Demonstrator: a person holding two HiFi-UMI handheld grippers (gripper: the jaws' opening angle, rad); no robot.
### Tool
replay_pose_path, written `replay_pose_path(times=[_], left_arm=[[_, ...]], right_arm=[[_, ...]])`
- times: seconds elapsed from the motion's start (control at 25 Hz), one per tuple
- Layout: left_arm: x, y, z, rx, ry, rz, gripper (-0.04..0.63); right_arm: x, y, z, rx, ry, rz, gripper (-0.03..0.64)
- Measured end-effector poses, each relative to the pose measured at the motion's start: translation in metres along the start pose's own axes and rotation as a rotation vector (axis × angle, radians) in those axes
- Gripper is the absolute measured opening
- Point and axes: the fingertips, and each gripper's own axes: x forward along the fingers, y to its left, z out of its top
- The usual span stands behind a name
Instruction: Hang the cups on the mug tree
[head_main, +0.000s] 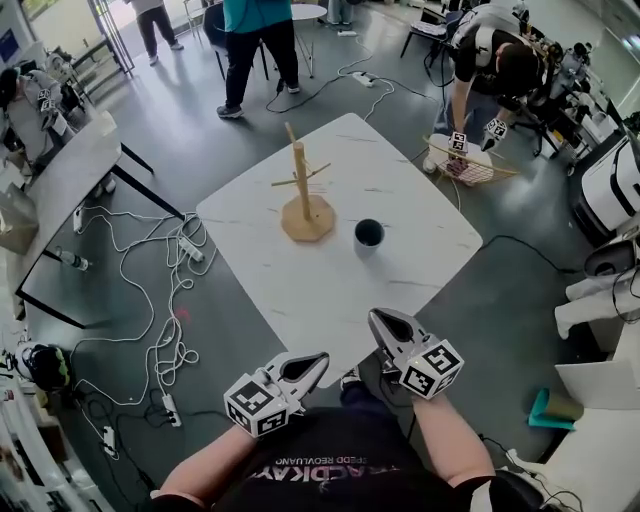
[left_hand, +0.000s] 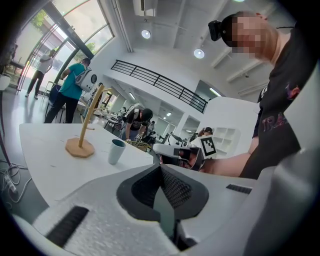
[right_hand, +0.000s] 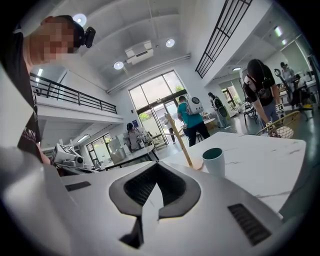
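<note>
A wooden mug tree (head_main: 302, 190) stands upright near the middle of the white table (head_main: 300, 290), its pegs bare. A dark teal cup (head_main: 369, 233) stands upright just to its right, apart from the base. Both grippers hover at the table's near edge, well short of the cup. My left gripper (head_main: 320, 358) is shut with nothing in it, and so is my right gripper (head_main: 376, 316). From the left gripper view (left_hand: 161, 167) the tree (left_hand: 86, 127) and cup (left_hand: 117, 151) lie ahead to the left. The right gripper view (right_hand: 157, 167) has the cup (right_hand: 214, 160) ahead to the right.
Cables and power strips (head_main: 150, 290) sprawl on the floor left of the table. A grey table (head_main: 60, 185) stands further left. Beyond the far right corner a person (head_main: 490, 70) bends over a wire basket (head_main: 470, 165). Other people stand at the back.
</note>
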Motion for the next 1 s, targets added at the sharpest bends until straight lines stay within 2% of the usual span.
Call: replay_pose_path(times=[0.48, 0.96, 1.0], left_arm=[[0.050, -0.002, 0.000, -0.023, -0.001, 0.029, -0.006], [0.079, 0.017, 0.007, -0.046, -0.021, 0.118, -0.006], [0.080, 0.020, 0.007, -0.050, -0.021, 0.126, -0.006]], right_arm=[[0.007, -0.073, -0.007, -0.014, 0.066, -0.013, 0.011], [0.035, -0.137, -0.019, -0.039, 0.122, 0.005, 0.015], [0.038, -0.142, -0.021, -0.041, 0.132, 0.008, 0.033]])
